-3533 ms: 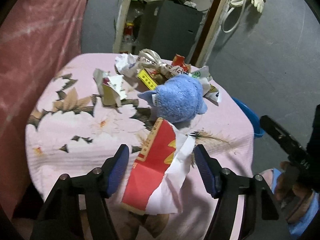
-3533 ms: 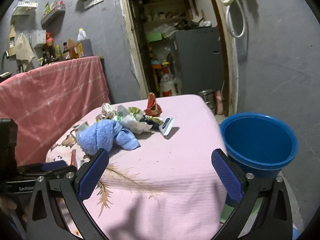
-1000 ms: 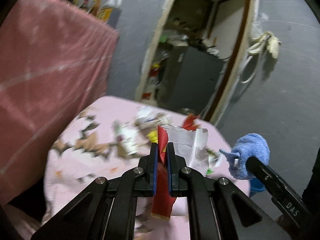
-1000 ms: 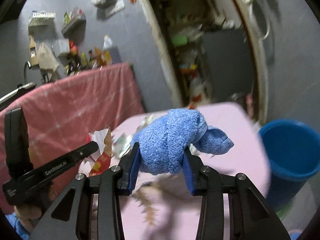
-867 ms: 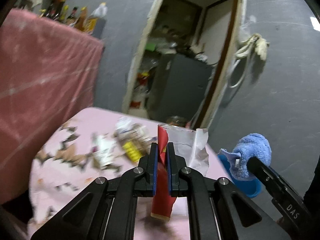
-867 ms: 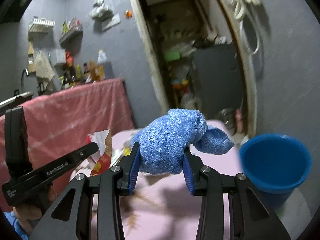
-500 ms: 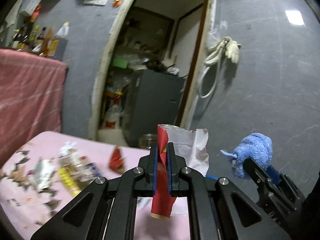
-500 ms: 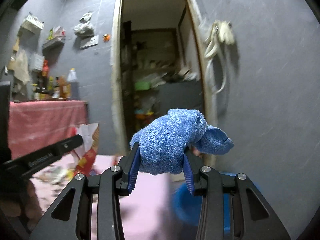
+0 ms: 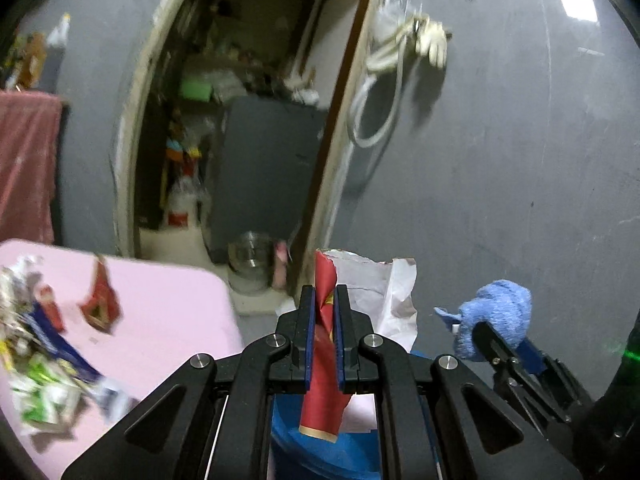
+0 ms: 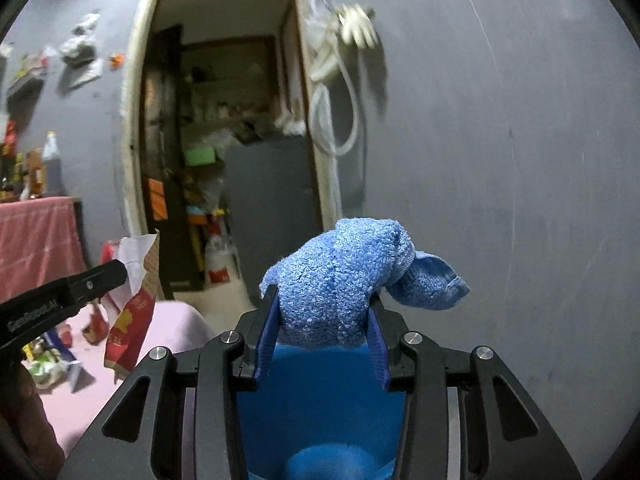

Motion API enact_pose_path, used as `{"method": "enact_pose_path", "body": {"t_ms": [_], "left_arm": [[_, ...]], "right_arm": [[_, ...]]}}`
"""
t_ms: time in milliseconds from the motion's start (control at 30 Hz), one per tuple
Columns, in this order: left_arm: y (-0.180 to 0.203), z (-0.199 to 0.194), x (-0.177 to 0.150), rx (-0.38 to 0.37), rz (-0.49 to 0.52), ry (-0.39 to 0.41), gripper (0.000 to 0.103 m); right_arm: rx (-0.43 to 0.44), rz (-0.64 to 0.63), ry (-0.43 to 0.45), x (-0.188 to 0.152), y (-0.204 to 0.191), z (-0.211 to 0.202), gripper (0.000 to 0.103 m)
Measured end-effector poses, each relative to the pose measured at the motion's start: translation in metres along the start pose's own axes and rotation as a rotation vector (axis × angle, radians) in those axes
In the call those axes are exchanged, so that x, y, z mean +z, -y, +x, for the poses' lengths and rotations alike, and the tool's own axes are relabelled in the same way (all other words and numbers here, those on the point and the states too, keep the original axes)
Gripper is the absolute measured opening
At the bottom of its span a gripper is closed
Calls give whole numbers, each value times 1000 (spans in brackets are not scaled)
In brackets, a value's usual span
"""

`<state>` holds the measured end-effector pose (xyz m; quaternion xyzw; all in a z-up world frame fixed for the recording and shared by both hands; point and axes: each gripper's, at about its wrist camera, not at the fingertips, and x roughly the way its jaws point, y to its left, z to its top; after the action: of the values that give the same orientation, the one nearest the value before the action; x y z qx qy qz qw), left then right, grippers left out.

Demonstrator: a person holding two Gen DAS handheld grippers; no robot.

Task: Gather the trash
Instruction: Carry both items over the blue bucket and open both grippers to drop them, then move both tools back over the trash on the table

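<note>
My left gripper (image 9: 323, 300) is shut on a red and white paper wrapper (image 9: 326, 392) and holds it over the blue bucket (image 9: 320, 448). The wrapper also shows in the right wrist view (image 10: 132, 320), left of my right gripper. My right gripper (image 10: 322, 312) is shut on a balled blue towel (image 10: 348, 280) and holds it above the blue bucket (image 10: 320, 412). The towel also shows in the left wrist view (image 9: 496, 316), to the right of my left gripper.
The table with a pink cloth (image 9: 168, 320) lies to the left with several crumpled wrappers (image 9: 40, 360) on it. An open doorway (image 9: 248, 120) to a cluttered storeroom is ahead. A grey wall (image 10: 500, 140) with a hose and gloves (image 10: 344, 40) stands on the right.
Both grippers swung right, away from the table and over the blue bucket, each keeping its hold. The table has slid to the left edge of both views.
</note>
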<state>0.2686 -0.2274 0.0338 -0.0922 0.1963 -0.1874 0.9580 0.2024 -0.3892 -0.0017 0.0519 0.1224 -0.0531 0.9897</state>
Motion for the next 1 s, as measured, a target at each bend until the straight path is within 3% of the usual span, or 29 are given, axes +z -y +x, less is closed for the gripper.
{"method": "enact_pose_path", "body": {"t_ms": [200, 333, 400, 467, 567, 633, 700, 767, 833, 900, 1000], "left_arm": [[2, 45, -14, -20, -37, -185, 8], [-7, 62, -20, -1, -75, -274, 24], [-13, 61, -21, 0, -114, -280, 32], [-20, 57, -18, 3, -152, -267, 37], [-25, 47, -8, 17, -165, -237, 40], [-29, 35, 1, 23, -175, -205, 50], [-33, 20, 10, 34, -182, -159, 59], [-34, 4, 19, 69, -161, -103, 69], [-35, -14, 26, 103, -118, -36, 86], [-37, -34, 31, 139, -76, 26, 95], [-46, -60, 36, 168, -22, 85, 96]], "right_arm": [[10, 42, -116, -14, 18, 14, 44], [17, 44, -155, -18, 22, 18, 45], [19, 46, -154, -16, 23, 18, 46], [19, 46, -139, -11, 22, 16, 53], [12, 52, -101, -2, 19, 13, 54], [-2, 51, -70, 6, 16, 10, 58], [-11, 54, -29, 15, 12, 4, 76], [-15, 64, 18, 25, 7, -5, 86], [-4, 70, 39, 32, 3, -7, 92], [11, 74, 62, 42, -2, -15, 100], [31, 90, 132, 51, -12, -29, 103]]}}
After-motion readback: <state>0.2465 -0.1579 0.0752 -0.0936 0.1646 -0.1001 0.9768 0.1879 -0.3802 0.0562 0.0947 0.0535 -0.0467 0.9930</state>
